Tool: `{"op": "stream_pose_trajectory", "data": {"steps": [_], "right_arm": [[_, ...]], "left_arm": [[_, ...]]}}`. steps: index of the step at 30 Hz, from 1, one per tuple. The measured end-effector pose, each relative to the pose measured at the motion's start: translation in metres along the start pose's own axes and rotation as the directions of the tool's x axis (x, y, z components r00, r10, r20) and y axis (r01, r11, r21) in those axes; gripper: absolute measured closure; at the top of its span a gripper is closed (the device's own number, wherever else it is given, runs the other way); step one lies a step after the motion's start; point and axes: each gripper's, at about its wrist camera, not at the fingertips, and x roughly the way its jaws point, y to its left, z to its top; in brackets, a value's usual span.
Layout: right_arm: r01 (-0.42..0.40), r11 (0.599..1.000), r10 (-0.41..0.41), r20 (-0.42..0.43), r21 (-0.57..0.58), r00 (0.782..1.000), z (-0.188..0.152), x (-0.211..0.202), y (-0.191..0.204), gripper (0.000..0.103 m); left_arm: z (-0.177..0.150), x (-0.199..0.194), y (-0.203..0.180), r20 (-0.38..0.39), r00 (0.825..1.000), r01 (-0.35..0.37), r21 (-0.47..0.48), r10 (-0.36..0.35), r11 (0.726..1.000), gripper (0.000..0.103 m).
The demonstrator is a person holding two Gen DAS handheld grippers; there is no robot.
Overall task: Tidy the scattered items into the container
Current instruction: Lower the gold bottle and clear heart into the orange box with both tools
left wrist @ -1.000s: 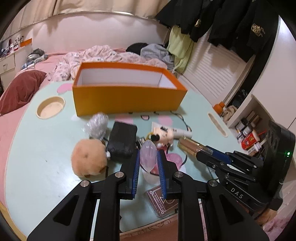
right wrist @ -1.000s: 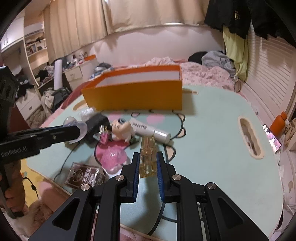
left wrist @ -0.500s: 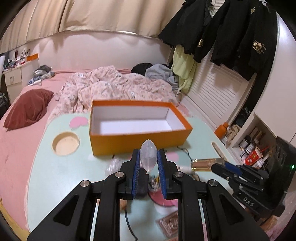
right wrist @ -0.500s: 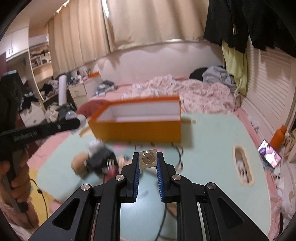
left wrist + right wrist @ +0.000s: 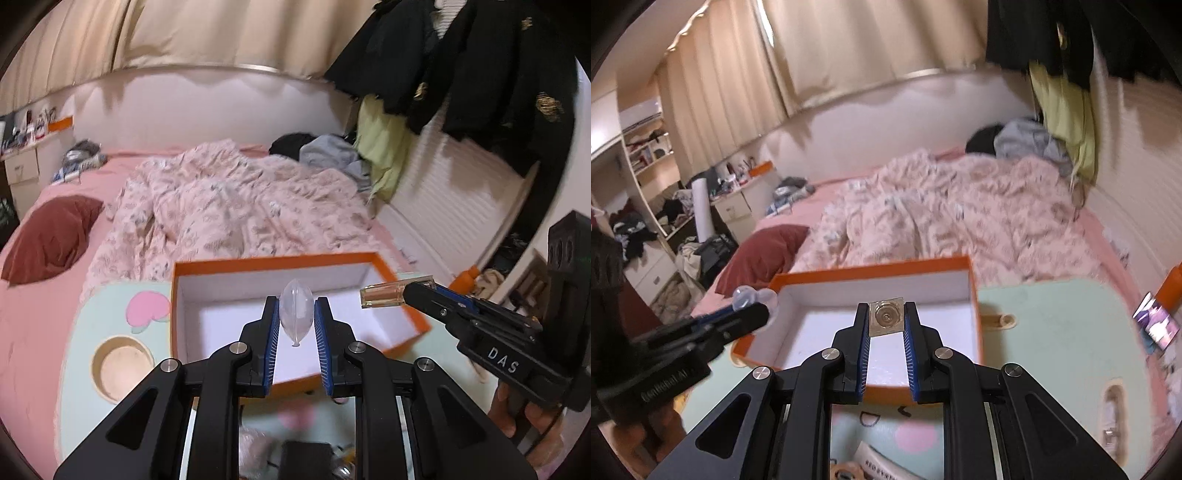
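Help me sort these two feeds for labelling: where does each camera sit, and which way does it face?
Left wrist: sits on the left gripper, looks forward and down into the orange box; its fingers clamp a clear capsule; the right gripper enters from the right.
Right wrist: sits on the right gripper, facing the same box; its fingers clamp a gold bottle; the left gripper enters from the left.
Shared: box, bed, each other's gripper.

Bedroom: unmade bed (image 5: 236,206), hanging clothes (image 5: 461,74)
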Motion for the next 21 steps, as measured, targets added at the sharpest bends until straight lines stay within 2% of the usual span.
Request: {"op": "stream_pose_trajectory", "data": {"steps": [4,8,12,14,16,21], "right_arm": [[0.0,1.0,0.001,-0.066,0.022,0.998,-0.007,0.028,-0.01,0.087],[0.0,1.0,0.003,-0.106,0.022,0.994,-0.012,0.038,-0.016,0.087],[-0.016,0.999,0.02,-0.088,0.043,0.996,-0.011,0.036,-0.019,0.085],[-0.03,0.997,0.034,-0.068,0.065,0.997,-0.008,0.033,-0.023,0.08],[-0.028,0.996,0.033,-0.054,0.083,0.998,-0.007,0.03,-0.026,0.073],[-0.052,0.991,0.055,-0.024,0.124,0.998,-0.004,0.014,-0.034,0.072]], "left_arm": [[-0.009,0.027,0.014,-0.059,0.998,-0.027,-0.038,0.024,0.999,0.083],[-0.016,0.037,0.02,-0.086,0.996,-0.04,-0.05,0.036,0.998,0.083],[-0.017,0.038,0.025,-0.088,0.995,-0.045,-0.075,0.038,0.996,0.083],[-0.016,0.036,0.026,-0.079,0.996,-0.044,-0.09,0.036,0.995,0.081],[-0.013,0.034,0.028,-0.074,0.996,-0.052,-0.1,0.044,0.994,0.068],[-0.013,0.014,0.032,-0.042,0.998,-0.06,-0.103,0.056,0.993,0.068]]}}
